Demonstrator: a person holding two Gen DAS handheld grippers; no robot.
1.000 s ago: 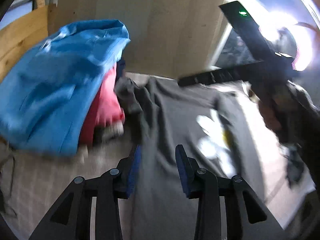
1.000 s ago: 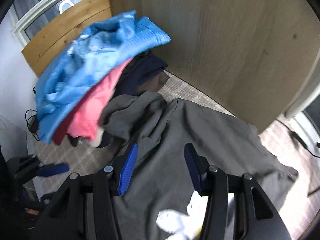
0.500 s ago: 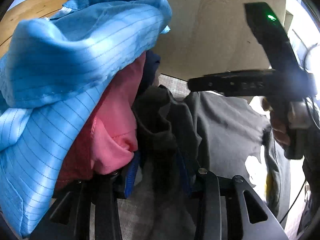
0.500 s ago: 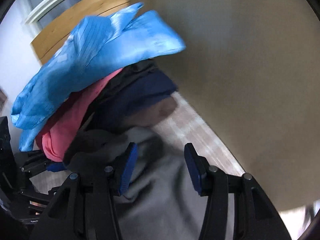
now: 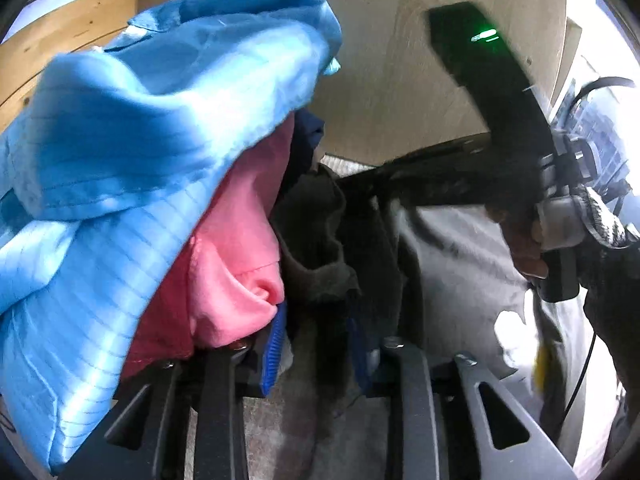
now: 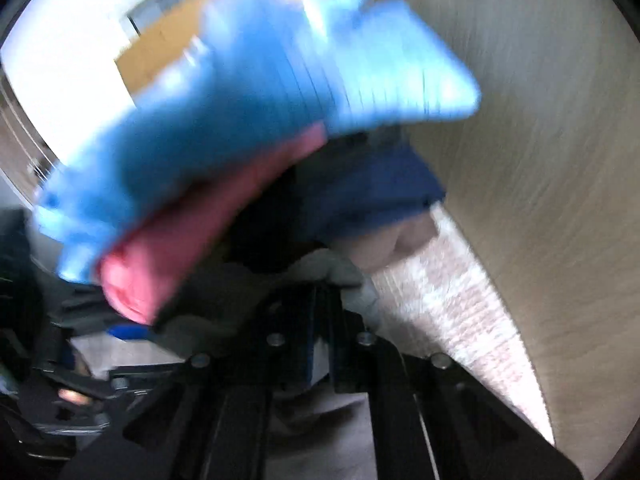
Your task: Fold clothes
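Left view alone shows right tool (image 5: 360, 178) over grey shirt (image 5: 460, 248). Left tool (image 5: 316, 344) half-open around shirt's bunched edge; right tool (image 6: 320, 344) clamped on shirt (image 6: 332, 270). Blue garment (image 5: 160, 112) crowding close.

A grey shirt (image 5: 452, 248) with a white print lies spread flat, its near edge bunched up in dark folds. Just beside it a heap of clothes rises: a light blue striped garment (image 5: 132, 152) on top, a pink one (image 5: 236, 248) beneath, navy cloth (image 6: 372, 192) behind.
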